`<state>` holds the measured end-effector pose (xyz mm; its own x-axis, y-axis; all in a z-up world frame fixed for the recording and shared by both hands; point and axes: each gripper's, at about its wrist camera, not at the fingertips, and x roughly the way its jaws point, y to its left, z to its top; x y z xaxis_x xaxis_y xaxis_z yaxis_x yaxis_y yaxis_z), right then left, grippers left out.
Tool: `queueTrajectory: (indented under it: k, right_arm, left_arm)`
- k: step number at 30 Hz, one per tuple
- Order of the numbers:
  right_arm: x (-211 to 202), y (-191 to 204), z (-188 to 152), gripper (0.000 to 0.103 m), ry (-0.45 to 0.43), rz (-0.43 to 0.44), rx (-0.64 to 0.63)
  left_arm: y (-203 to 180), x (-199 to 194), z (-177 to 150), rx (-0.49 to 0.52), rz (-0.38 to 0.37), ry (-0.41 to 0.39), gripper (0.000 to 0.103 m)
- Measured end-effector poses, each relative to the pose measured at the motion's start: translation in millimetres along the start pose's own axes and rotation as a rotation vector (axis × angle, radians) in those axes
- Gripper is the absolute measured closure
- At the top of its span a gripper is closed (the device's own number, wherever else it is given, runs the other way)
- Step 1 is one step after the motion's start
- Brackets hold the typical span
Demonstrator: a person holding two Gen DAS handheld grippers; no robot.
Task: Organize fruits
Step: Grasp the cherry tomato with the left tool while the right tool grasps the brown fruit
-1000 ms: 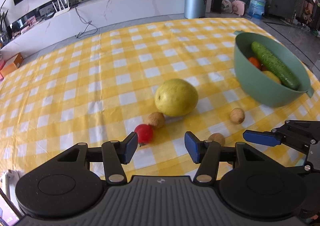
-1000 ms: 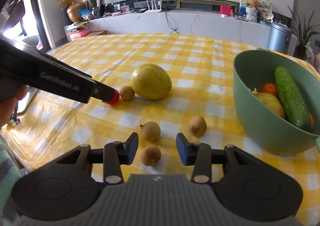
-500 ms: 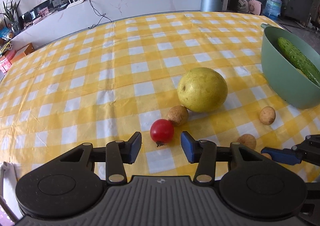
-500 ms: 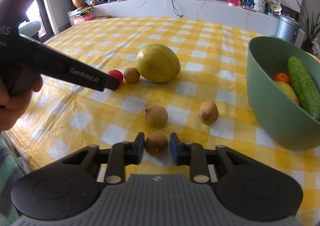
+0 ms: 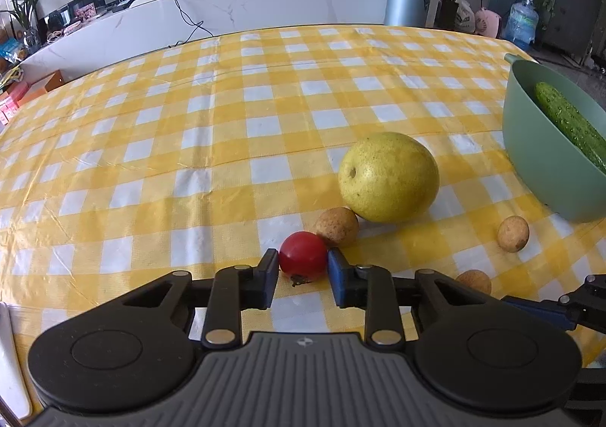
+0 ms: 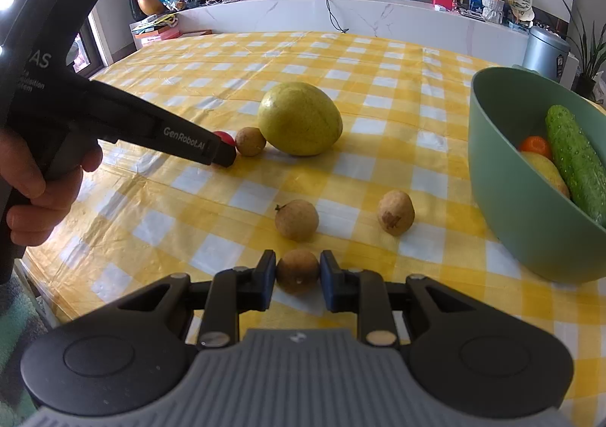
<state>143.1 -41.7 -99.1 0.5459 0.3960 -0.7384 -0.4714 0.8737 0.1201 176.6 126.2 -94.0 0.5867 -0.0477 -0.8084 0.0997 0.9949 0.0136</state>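
At 3 o'clock, bowl [image 6: 503, 177] holding cucumber [image 6: 575, 162] plus two fruits; left gripper [image 5: 303, 271] clamped on tomato [image 5: 303, 256], right gripper [image 6: 297, 271] clamped on longan [image 6: 297, 270], pomelo [image 6: 299, 118] and three more longans left on cloth [image 6: 378, 86].

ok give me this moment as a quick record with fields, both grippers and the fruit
left gripper: closed on the red tomato, which sits on the cloth
right gripper: closed on a small brown fruit, also on the cloth
loose on table: large yellow fruit, three more small brown fruits
green bowl: holds a cucumber, an orange fruit and a yellow fruit
table cover: yellow and white checked cloth
lifted yet: neither fruit appears lifted
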Motion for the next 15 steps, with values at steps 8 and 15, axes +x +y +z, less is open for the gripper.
queueTrajectory:
  k: [8, 15]
  right_arm:
    - [0, 1, 0, 0.081, 0.002, 0.0, -0.001]
    - [-5, -2, 0, 0.081, -0.005, -0.001, 0.019]
  left_arm:
    - [-2, -2, -1, 0.001, 0.005, -0.006, 0.073]
    - [-1, -20, -3, -0.036, -0.009, -0.032, 0.073]
